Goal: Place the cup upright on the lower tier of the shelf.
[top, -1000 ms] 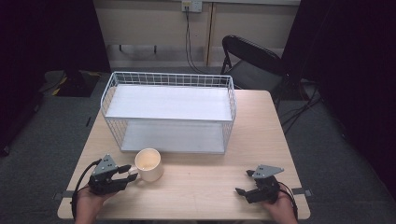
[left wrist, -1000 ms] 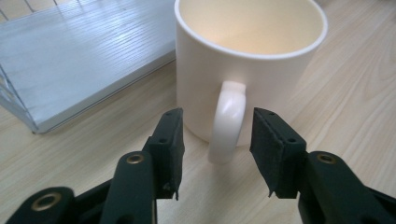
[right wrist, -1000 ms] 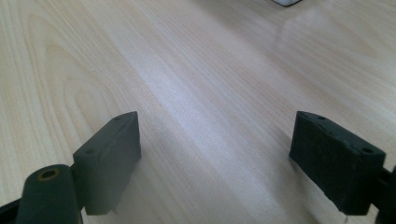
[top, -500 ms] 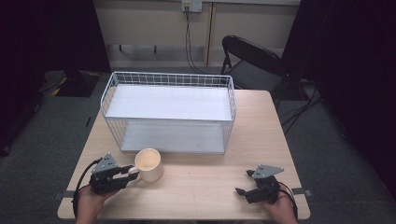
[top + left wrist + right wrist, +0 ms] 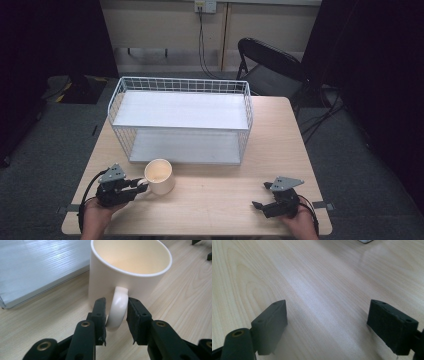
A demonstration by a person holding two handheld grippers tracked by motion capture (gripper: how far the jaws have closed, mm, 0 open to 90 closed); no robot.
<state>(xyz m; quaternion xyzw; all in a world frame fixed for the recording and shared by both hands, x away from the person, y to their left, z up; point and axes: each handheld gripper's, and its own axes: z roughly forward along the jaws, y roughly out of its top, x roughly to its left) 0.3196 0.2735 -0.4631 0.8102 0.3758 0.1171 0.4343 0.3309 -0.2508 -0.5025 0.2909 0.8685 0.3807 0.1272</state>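
My left hand-held gripper [image 5: 115, 322] has just been closing its jaws around the handle [image 5: 117, 308] of the cream mug [image 5: 130, 272], at lower left on the surface [image 5: 225, 200], for lifting. My right hand-held gripper [image 5: 327, 327] rests spread, lower right.

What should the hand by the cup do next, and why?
Probably finish squeezing. The left gripper has its jaws either side of the cream mug's handle and they have just been closing, but a small gap shows beside the handle at each pad. The mug stands upright on the table, so once gripped it could likely be lifted.
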